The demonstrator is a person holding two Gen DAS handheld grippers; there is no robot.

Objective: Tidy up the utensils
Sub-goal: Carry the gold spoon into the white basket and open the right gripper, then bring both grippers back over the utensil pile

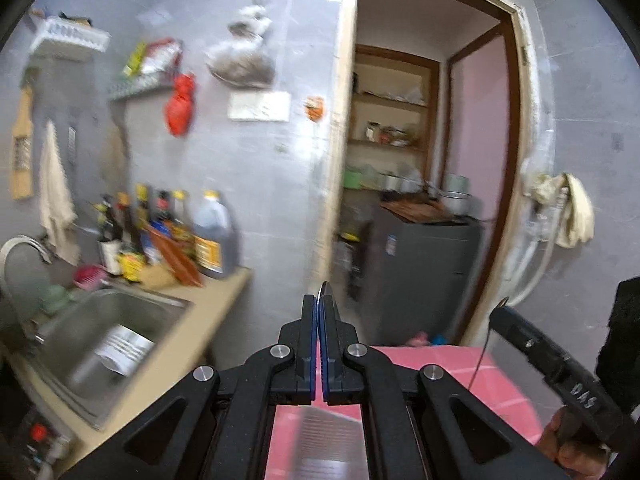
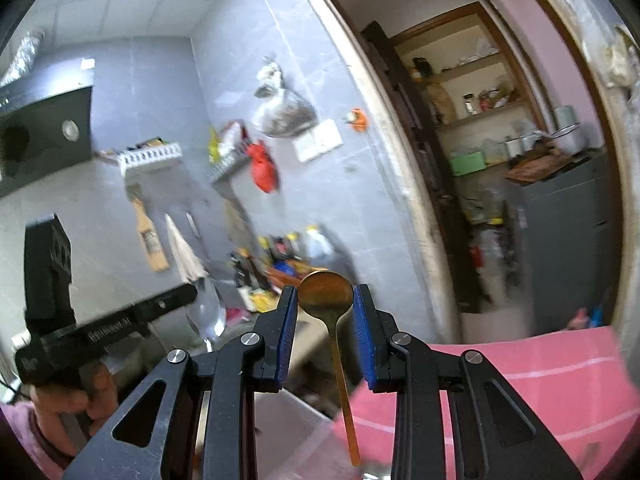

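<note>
My left gripper (image 1: 320,300) is shut on a silver spoon (image 1: 325,289), seen edge-on between the blue pads; in the right wrist view the same spoon (image 2: 208,312) sticks out of the left gripper (image 2: 188,294) at the left. My right gripper (image 2: 325,300) holds a gold spoon (image 2: 326,292) by its bowl, jaws apart by the bowl's width, handle hanging down over the pink surface. In the left wrist view the right gripper (image 1: 502,308) is at the right with the gold spoon (image 1: 482,356) edge-on beneath it.
A steel sink (image 1: 72,344) with a metal container (image 1: 122,350) in it lies lower left, with bottles (image 1: 208,236) on the counter behind. A pink checked surface (image 2: 520,380) lies below the grippers. An open doorway with a grey cabinet (image 1: 424,272) is ahead.
</note>
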